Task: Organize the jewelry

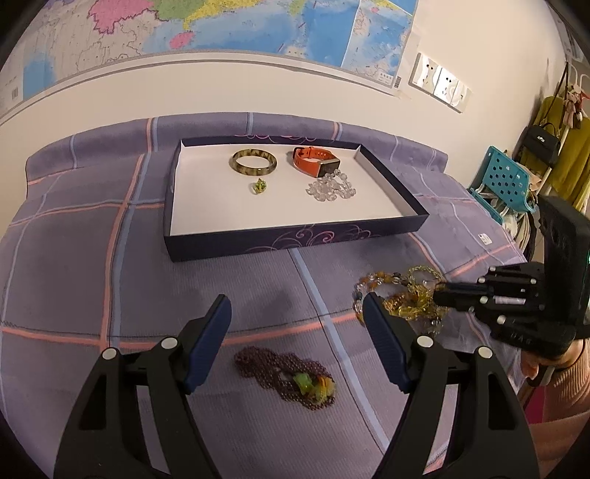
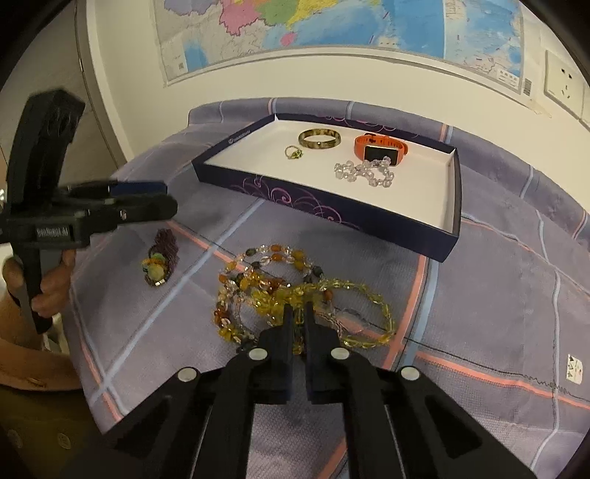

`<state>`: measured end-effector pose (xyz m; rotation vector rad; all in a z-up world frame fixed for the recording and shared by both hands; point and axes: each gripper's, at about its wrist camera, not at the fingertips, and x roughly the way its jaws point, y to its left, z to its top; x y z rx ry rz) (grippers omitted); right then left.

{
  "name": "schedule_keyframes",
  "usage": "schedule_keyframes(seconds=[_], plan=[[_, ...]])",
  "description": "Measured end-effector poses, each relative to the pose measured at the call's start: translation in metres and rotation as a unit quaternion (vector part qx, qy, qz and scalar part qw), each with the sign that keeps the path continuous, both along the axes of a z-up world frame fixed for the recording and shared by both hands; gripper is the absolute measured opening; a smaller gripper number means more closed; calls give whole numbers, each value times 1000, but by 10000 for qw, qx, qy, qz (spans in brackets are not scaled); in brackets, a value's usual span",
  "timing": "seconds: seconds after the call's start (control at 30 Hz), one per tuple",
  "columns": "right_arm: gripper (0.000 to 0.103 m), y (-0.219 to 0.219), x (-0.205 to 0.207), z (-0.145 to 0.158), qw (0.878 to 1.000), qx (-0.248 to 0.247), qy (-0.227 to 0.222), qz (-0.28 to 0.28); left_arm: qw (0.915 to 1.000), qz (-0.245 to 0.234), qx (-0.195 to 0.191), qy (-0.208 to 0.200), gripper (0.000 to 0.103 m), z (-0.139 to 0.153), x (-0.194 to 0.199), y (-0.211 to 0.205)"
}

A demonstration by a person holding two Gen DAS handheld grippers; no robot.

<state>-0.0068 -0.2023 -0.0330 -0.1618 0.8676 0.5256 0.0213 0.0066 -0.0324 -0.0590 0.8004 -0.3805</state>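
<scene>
A dark blue tray (image 1: 258, 241) (image 2: 332, 213) with a white floor holds a green bangle (image 1: 254, 161) (image 2: 319, 139), an orange watch (image 1: 315, 160) (image 2: 379, 147), a clear bead bracelet (image 1: 330, 188) (image 2: 365, 171) and a small green ring (image 1: 259, 185) (image 2: 294, 151). My left gripper (image 1: 297, 313) is open above a purple bead necklace (image 1: 291, 379) (image 2: 160, 261) on the cloth. My right gripper (image 2: 299, 313) (image 1: 442, 291) is shut on a yellow and amber bead necklace (image 2: 280, 291) (image 1: 409, 294) lying on the cloth.
A purple checked cloth (image 1: 92, 276) (image 2: 497, 313) covers the surface. A wall with a map (image 1: 258, 25) stands behind the tray. A teal chair (image 1: 505, 177) and hanging bags (image 1: 542, 143) are at the right.
</scene>
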Motion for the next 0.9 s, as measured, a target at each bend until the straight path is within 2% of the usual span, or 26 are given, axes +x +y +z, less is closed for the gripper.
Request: schedule_keyframes(seconds=[0.17,0.4,0.77,0.9], plan=[[4,-12,3,25,9980,600,-148,-107,10000,41,-5,6,73,1,-2,6],[4,-29,9,71,9908,1166,-592,-340,9999,-129,31,-75,73,2,-14,8],[4,-48,8,113,9826,1304,-1184,-581,9974,-704,75,-121,72,-1,-43,-2],[4,-54,5,118,9803,1325,-1304,-666,9960,-848,260,-89,64,-6,-52,-11]])
